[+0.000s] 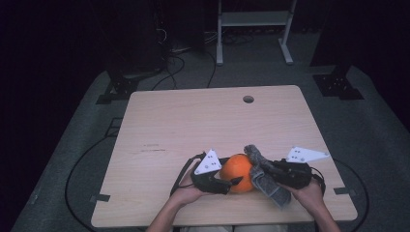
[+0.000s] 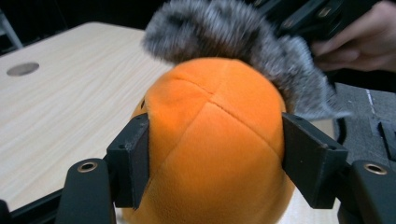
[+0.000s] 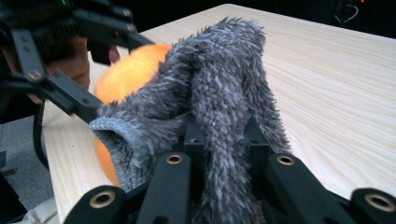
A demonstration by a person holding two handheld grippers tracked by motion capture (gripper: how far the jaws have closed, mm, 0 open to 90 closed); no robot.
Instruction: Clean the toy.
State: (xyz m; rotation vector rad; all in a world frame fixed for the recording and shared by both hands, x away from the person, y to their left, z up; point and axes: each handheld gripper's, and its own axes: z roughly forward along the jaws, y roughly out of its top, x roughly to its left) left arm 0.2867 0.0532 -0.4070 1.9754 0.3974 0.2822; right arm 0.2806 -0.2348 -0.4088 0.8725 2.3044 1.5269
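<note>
Near edge of pale wood-grain counter point(image 1: 193, 121), both hands close together.

Left gripper point(image 1: 227, 182) clamped on orange plush ball point(image 1: 238, 173): pads pressed into its two flanks, pile dimpled slightly at the contact. Ball resting on the counter between the two hands, steadied there. Likely held so as to give a fixed form for the cloth to go over.

Right gripper point(image 1: 263, 170) pinched tight on grey fuzzy cloth point(image 1: 267, 179): jaws nearly together, a thick fold bunched up between them. Cloth lifted and draped against the ball's top and right side, one end hanging down toward the counter edge. Probably gripped at a fold to keep the loose ends free for pulling across the ball.

Materials:
- Ball: short velvety plush, bright orange, round, stitched in panels with seams meeting in a cross on the face toward the left gripper. Soft, yielding; apt to squash rather than slip.
- Cloth: long shaggy pile, mottled grey and white outside, a smoother ribbed pale rim at one opening, suggesting a sock or sleeve shape; cannot tell for certain. Limp, floppy, likely to snag on jaw edges.
- Counter: smooth laminate, round cable hole point(image 1: 248, 99) near far edge.
</note>
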